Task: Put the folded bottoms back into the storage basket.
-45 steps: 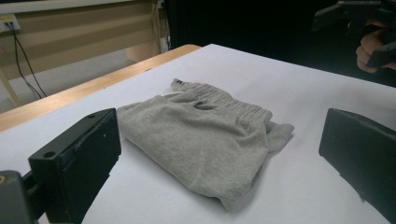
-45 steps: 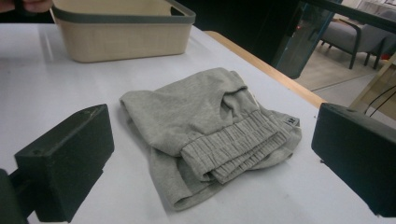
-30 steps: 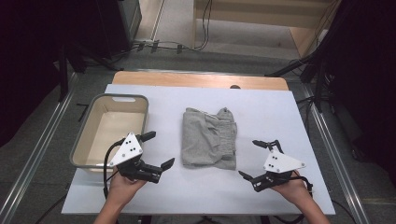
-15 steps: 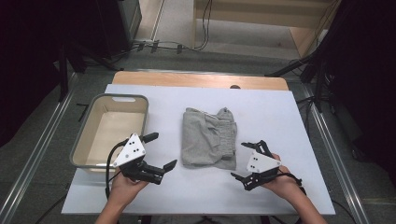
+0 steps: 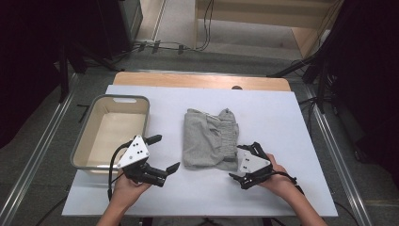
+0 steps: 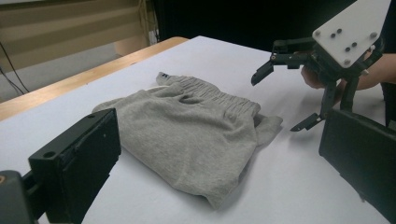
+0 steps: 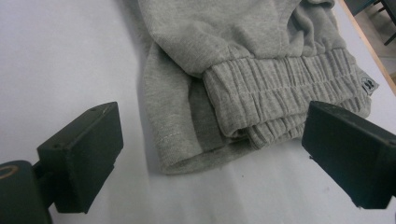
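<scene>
Both hand-held grippers spread: right hand-held gripper (image 5: pixel 243 164) near folded grey knit shorts (image 5: pixel 209 139); shallow pinch risks unfolding layers.

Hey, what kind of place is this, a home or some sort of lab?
Likely a lab or recording room, not a home: cables trail across the floor beyond the table, dark stands flank it, and folded grey shorts and a tub are laid out like a staged trial.

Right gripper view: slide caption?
Open right gripper faces the folded grey shorts, waistband nearest, on the white table.
</scene>
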{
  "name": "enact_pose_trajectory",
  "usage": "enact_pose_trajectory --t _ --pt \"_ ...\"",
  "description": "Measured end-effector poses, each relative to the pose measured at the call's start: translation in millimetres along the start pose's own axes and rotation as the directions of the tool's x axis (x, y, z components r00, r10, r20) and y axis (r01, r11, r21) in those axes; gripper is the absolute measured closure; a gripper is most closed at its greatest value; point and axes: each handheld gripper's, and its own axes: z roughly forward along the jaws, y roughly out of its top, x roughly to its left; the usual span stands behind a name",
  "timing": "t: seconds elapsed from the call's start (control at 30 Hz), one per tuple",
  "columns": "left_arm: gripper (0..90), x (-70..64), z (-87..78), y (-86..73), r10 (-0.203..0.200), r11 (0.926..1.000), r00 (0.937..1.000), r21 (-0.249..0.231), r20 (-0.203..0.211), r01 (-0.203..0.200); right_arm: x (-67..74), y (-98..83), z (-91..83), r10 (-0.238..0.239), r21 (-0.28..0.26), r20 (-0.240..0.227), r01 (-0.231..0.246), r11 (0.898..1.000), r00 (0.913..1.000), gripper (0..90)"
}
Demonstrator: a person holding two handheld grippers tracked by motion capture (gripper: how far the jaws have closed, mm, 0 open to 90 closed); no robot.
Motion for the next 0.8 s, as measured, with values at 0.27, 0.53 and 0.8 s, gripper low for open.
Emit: enact_pose_trajectory --t 0.27,0.53,0.8 --pt "0.0 -0.6 1.3 -0.7 0.002 1.0 1.0 0.002 0.006 -0.002 -2.5 -3.0 9.3 0.001 0.026 0.004 -0.001 1.0 1.0 6.6" --pt "0.0 -0.4 2.5 -1.4 0.001 1.0 1.0 0.008 0.009 -0.001 -3.1 -3.1 13.8 -0.013 0.008 0.018 0.013 1.0 0.9998 14.0" --pt "0.0 -0.8 4.6 -2.0 -0.001 0.9999 0.9999 0.013 0.012 0.001 -7.0 -1.6 18.6 -0.024 0.008 0.035 0.024 1.0 0.9991 24.8"
